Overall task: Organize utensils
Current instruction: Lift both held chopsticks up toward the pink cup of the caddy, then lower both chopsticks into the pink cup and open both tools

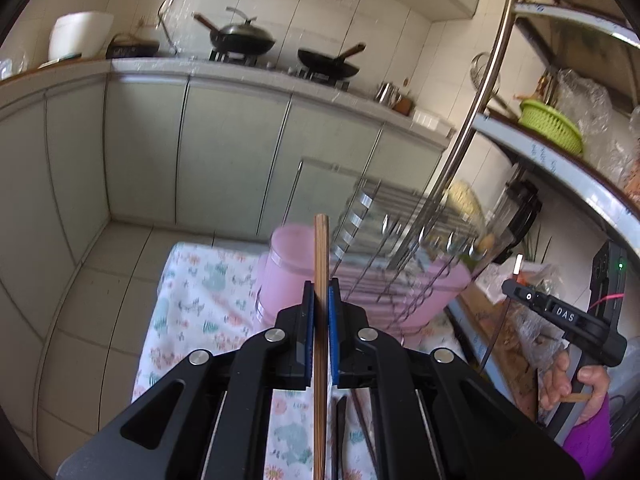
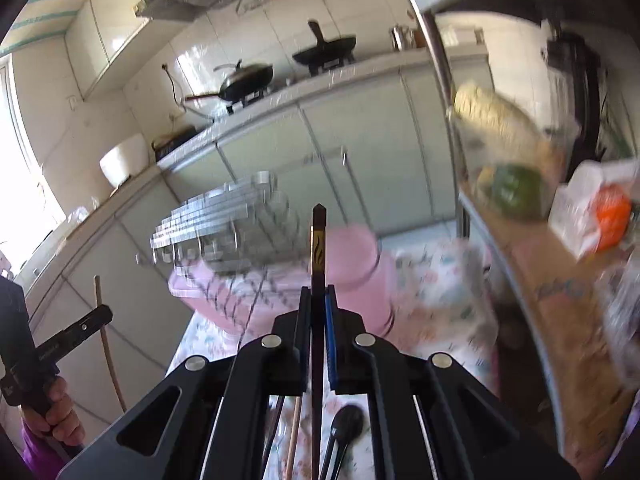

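- Your left hand-held gripper (image 1: 321,300) is clamped on a light bamboo chopstick (image 1: 321,248), held upright before the pink drainer rack (image 1: 400,300).
- Your right hand-held gripper (image 2: 319,304) pinches a dark chopstick (image 2: 318,240) likewise.
- A black spoon (image 2: 347,420) lies below on the floral cloth (image 1: 192,300).

right tongs (image 2: 319,300) clamped on dark chopstick (image 2: 319,240), pink rack (image 2: 352,280) beyond, blurred
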Demonstrator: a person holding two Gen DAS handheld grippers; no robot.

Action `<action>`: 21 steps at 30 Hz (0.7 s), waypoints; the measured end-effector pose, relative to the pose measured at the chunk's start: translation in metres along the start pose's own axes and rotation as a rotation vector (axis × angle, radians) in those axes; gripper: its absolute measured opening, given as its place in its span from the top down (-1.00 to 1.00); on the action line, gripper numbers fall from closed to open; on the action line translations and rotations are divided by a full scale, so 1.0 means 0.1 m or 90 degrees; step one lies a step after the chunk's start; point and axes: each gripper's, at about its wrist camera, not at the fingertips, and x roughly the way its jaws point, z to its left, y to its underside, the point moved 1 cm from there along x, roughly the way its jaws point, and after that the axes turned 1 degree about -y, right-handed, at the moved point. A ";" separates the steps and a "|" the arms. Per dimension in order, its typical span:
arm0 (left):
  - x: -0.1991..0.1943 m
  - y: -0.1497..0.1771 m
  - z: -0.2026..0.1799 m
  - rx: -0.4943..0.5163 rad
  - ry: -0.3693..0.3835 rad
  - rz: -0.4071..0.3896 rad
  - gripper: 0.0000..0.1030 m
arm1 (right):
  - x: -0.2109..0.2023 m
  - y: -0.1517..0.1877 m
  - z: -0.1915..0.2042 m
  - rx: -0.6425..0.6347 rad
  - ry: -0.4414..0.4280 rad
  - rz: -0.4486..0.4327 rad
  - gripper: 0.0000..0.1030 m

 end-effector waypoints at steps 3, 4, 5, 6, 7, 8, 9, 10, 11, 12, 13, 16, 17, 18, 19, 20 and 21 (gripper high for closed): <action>-0.06 -0.15 -0.03 0.003 0.006 -0.033 0.89 | -0.13 -0.22 0.04 -0.013 0.012 -0.049 0.89; -0.08 -0.22 -0.05 0.004 0.008 -0.048 0.89 | -0.17 -0.29 0.05 -0.016 0.015 -0.064 0.89; -0.10 -0.28 -0.05 0.003 0.008 -0.062 0.89 | -0.21 -0.36 0.07 -0.020 0.020 -0.083 0.89; -0.11 -0.33 -0.06 0.003 0.008 -0.073 0.89 | -0.24 -0.43 0.08 -0.025 0.025 -0.100 0.89; -0.12 -0.39 -0.07 0.003 0.008 -0.086 0.89 | -0.28 -0.52 0.11 -0.031 0.031 -0.123 0.89; -0.13 -0.44 -0.07 0.003 0.006 -0.098 0.89 | -0.32 -0.61 0.14 -0.038 0.038 -0.145 0.89; -0.15 -0.48 -0.08 0.003 0.006 -0.108 0.89 | -0.35 -0.70 0.16 -0.044 0.043 -0.166 0.89; -0.15 -0.53 -0.09 0.001 0.008 -0.117 0.89 | -0.37 -0.77 0.18 -0.047 0.046 -0.182 0.89; -0.15 -0.56 -0.09 -0.001 0.010 -0.123 0.89 | -0.40 -0.85 0.20 -0.051 0.048 -0.203 0.89; -0.14 -0.58 -0.09 -0.005 0.013 -0.127 0.89 | -0.43 -0.94 0.21 -0.054 0.051 -0.225 0.89; -0.13 -0.61 -0.09 -0.008 0.014 -0.129 0.89 | -0.46 -0.99 0.22 -0.054 0.052 -0.242 0.89; -0.11 -0.70 -0.07 -0.019 0.017 -0.140 0.89 | -0.45 -1.12 0.24 -0.060 0.066 -0.292 0.89; -0.10 -0.73 -0.06 -0.022 0.017 -0.145 0.89 | -0.42 -1.15 0.24 -0.062 0.069 -0.301 0.89; -0.10 -0.76 -0.06 -0.024 0.016 -0.149 0.89 | -0.39 -1.16 0.23 -0.063 0.071 -0.302 0.89; -0.10 -0.81 -0.07 -0.022 0.015 -0.157 0.89 | -0.31 -1.17 0.22 -0.064 0.077 -0.297 0.89; -0.10 -0.86 -0.07 -0.023 0.015 -0.163 0.89 | -0.24 -1.17 0.21 -0.065 0.080 -0.287 0.89; -0.09 -0.92 -0.08 -0.024 0.014 -0.176 0.89 | -0.18 -1.15 0.19 -0.065 0.082 -0.277 0.89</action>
